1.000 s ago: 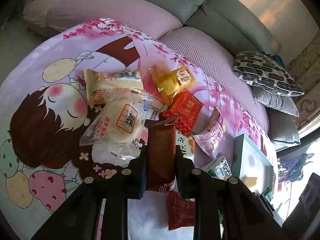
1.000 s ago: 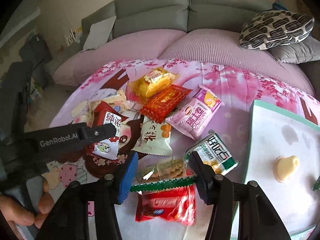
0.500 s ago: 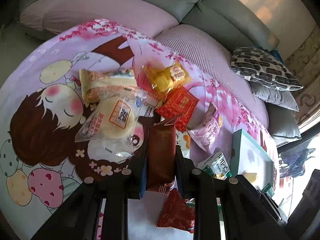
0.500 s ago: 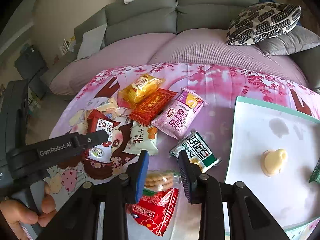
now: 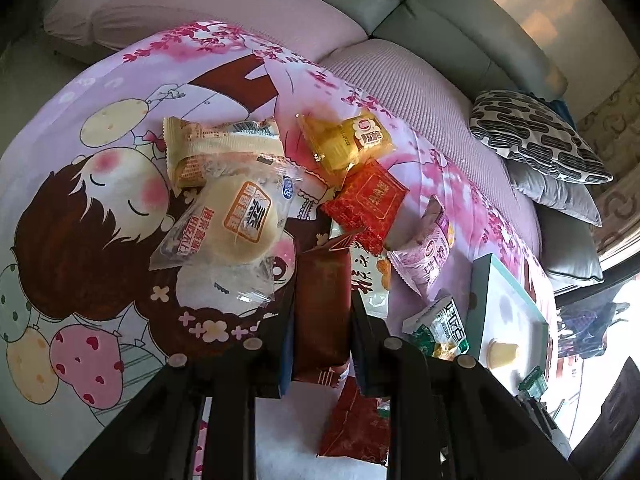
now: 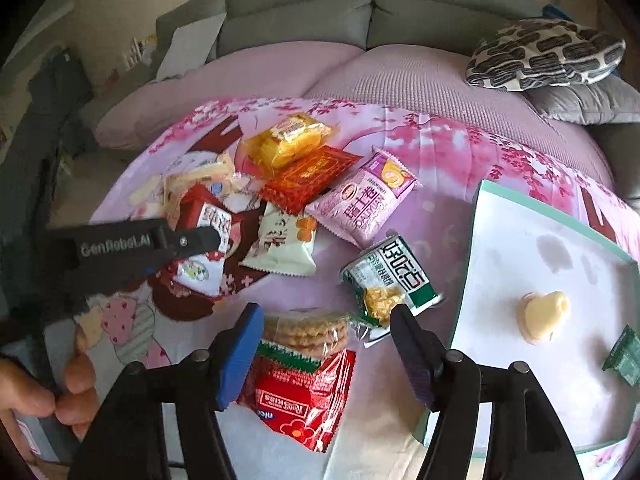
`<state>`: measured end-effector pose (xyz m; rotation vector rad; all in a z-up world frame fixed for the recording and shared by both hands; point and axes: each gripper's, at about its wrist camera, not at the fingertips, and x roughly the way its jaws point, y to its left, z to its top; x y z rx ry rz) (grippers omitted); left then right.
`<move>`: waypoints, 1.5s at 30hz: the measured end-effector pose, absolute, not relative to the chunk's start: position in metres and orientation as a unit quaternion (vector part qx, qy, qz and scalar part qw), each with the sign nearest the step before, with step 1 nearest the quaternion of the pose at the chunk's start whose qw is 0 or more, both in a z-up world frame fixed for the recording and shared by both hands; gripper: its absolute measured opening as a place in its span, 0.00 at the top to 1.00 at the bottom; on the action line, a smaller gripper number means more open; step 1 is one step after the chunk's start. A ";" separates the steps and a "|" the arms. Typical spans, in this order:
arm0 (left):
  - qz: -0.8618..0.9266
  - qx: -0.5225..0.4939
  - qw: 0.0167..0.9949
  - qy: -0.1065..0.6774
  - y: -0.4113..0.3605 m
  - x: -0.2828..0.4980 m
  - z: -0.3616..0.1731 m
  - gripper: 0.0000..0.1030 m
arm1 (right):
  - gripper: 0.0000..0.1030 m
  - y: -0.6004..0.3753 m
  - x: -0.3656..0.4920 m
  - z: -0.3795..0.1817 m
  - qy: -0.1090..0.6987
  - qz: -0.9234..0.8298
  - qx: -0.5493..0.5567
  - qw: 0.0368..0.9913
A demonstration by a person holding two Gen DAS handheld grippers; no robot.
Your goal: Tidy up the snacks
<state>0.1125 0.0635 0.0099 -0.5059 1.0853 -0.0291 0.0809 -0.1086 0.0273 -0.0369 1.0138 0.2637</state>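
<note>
My left gripper (image 5: 322,300) is shut on a red-and-white snack pack (image 5: 322,308), also in the right wrist view (image 6: 202,248), held above the pink cartoon cloth (image 5: 100,200). My right gripper (image 6: 326,316) is open, its jaws wide around a clear pack of round biscuits (image 6: 306,330) that lies on a red packet (image 6: 304,396). A green-and-white packet (image 6: 394,280) lies just beyond its right finger. The white tray with a teal rim (image 6: 476,232) holds a pale heart-shaped sweet (image 6: 544,316) and a small green packet (image 6: 626,356).
Several snacks lie in a pile on the cloth: a yellow pack (image 6: 290,138), an orange-red pack (image 6: 312,176), a pink pack (image 6: 366,200), a white pack (image 6: 282,240), a round bun pack (image 5: 236,220). A grey sofa with a patterned cushion (image 6: 544,54) stands behind.
My right gripper closed around the biscuit pack half a second ago and has now opened wide, the pack lying between its jaws. My left gripper holds its pack steady.
</note>
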 end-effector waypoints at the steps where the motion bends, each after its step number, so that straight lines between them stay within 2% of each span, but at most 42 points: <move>1: -0.013 -0.238 0.826 0.511 0.063 0.113 0.010 0.76 | 0.33 -0.106 0.080 0.025 0.486 0.126 -0.026 0.864; 19: -0.012 -0.245 0.820 0.517 0.061 0.112 0.006 0.76 | 0.32 -0.077 0.072 0.007 0.505 0.145 -0.102 0.845; 29: -0.008 -0.240 0.821 0.518 0.060 0.114 0.006 0.76 | 0.31 -0.084 0.077 -0.010 0.530 0.123 -0.098 0.833; 35: 0.002 -0.238 0.819 0.521 0.063 0.117 0.001 0.76 | 0.36 -0.090 0.082 -0.016 0.540 0.125 -0.083 0.828; 36: 0.003 -0.241 0.819 0.521 0.064 0.117 0.000 0.75 | 0.37 -0.090 0.082 -0.017 0.542 0.127 -0.081 0.827; 40: 0.018 -0.257 0.802 0.539 0.073 0.122 -0.015 0.62 | 0.37 -0.090 0.084 -0.019 0.545 0.129 -0.075 0.825; 45: 0.012 -0.281 0.775 0.566 0.073 0.129 -0.034 0.58 | 0.41 -0.092 0.090 -0.029 0.555 0.120 -0.076 0.820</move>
